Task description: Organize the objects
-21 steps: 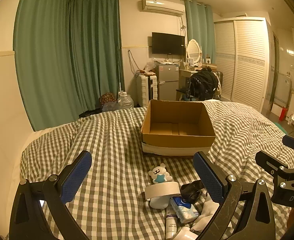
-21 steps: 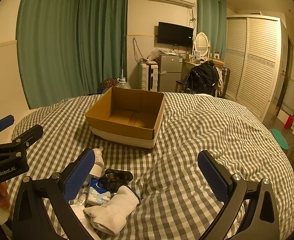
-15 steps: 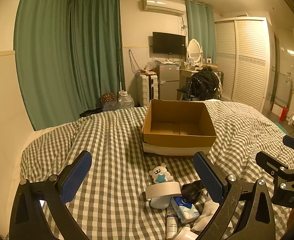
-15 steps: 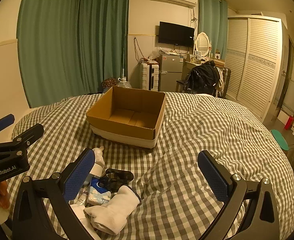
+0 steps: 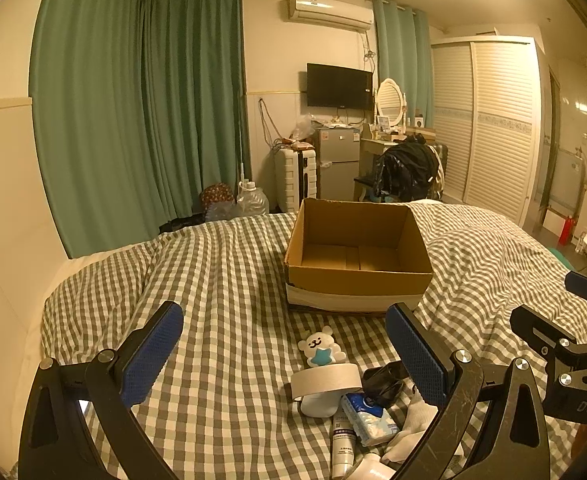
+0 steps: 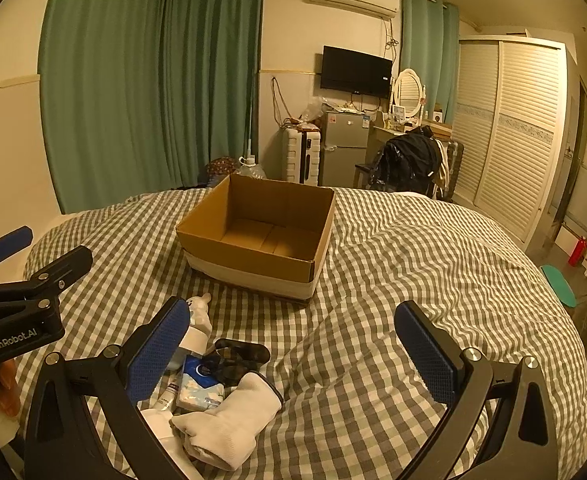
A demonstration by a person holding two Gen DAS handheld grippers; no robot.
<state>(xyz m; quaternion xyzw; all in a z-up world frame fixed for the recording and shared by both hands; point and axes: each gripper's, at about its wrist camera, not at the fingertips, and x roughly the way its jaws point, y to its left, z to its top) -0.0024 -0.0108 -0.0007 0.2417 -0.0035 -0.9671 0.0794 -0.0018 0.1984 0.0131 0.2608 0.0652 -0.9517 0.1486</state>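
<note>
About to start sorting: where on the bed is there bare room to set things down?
Free: the checked cover right of the cardboard box, and left of it toward the curtain. The box is empty. Crowded: the pile in front of it, around the white sock and tissue pack.

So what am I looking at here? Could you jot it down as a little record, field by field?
Place: bedroom, on a bed with a checked cover
Container: open cardboard box, nothing visible inside
Loose items: white sock, tissue pack, roll of tape, bear toy, dark sunglasses, tube, all in one pile in front of the box
Left gripper: open, holding nothing
Right gripper: open, holding nothing
Progress: nothing packed yet
</note>
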